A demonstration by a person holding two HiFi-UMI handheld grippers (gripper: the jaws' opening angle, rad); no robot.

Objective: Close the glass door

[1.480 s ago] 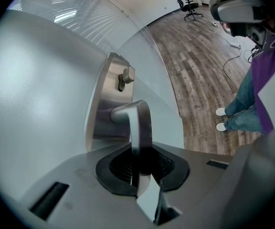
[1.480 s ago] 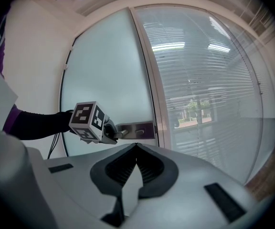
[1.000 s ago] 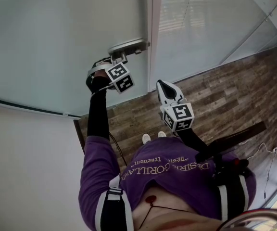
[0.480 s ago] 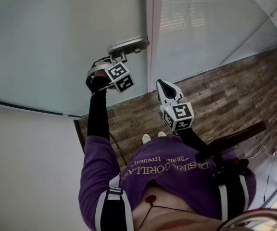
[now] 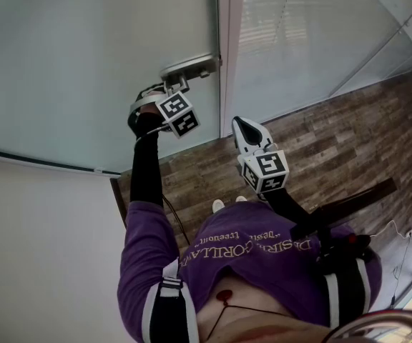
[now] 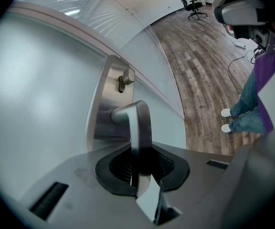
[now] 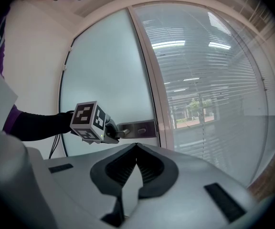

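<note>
Frosted glass and a pale door frame (image 5: 224, 48) fill the space ahead, above a wooden floor (image 5: 335, 148). Nothing has visibly shifted over the last second: the left gripper (image 6: 140, 166) stays clamped, jaws nearly together, on the lever handle (image 6: 138, 120) of the glass door (image 5: 84, 56), whose edge meets the frame just right of that gripper. The right gripper (image 7: 136, 149) hangs nearby, jaws together and empty. The door looks shut or nearly so; probably only latching and letting go remain
</note>
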